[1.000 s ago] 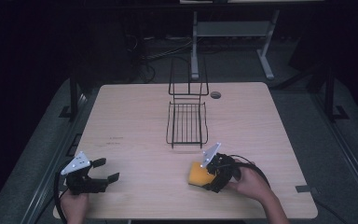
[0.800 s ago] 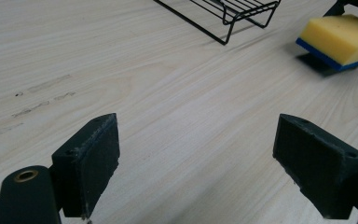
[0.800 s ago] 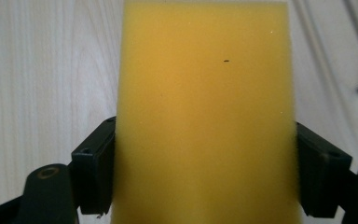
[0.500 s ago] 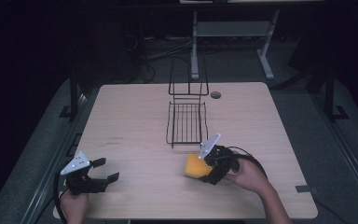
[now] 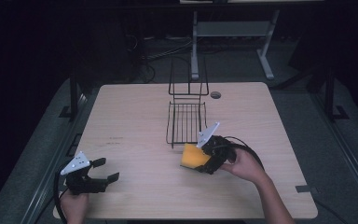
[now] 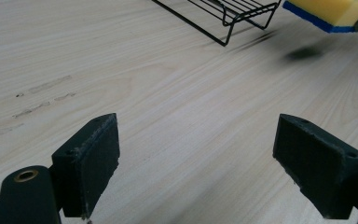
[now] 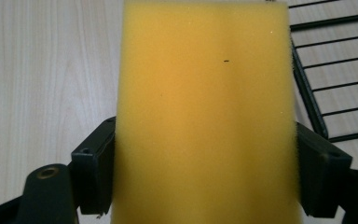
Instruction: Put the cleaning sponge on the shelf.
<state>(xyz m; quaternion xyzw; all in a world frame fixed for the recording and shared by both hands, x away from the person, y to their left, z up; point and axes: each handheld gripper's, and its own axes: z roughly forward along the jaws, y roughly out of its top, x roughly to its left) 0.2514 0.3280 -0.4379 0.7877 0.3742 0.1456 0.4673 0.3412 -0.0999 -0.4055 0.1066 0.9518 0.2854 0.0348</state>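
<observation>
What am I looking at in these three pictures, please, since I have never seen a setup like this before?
There is no robot here. A person sits at a wooden table and holds a hand-held gripper, a tool with two black jaws, in each hand.

The high view comes from a fixed camera above the table. It shows the left gripper at the lower left and the right gripper near the middle. The other two pictures come from small cameras riding on the grippers, each looking along its own jaws.

On the table stands a black wire rack, with a low basket and a tall back.

The left gripper's jaws stand wide apart with nothing between them, just above bare wood. The right gripper is clamped on a yellow sponge with a blue underside, held off the table close to the rack's near end.
</observation>
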